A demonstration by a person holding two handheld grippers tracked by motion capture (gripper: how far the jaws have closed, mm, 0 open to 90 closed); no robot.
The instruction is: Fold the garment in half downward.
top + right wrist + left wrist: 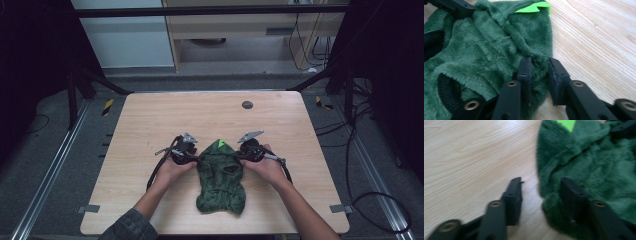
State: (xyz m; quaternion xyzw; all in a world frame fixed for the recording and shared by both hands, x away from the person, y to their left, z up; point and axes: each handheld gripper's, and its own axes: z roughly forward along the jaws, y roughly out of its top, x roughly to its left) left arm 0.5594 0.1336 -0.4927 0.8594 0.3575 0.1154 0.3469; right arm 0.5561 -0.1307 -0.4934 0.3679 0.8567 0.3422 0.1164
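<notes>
**Fleece garment flanked by two grippers**

Pale wood-grain table [150,120], rounded at the corners, small dark round disc [247,105] set near the far edge; crumpled dark green fleece garment [220,185] lying at the near middle, plush and deep-piled, folded into soft ridges, black ribbed knit showing inside its openings; bright lime pointed patch [219,144] at its far end. Left gripper [540,187] at the garment's left edge, black angular jaws spread wide, one resting on fleece, the other over bare wood; right gripper [539,66] at the right edge, jaws narrowly parted with the fleece hem between them, grip not certain.
</notes>
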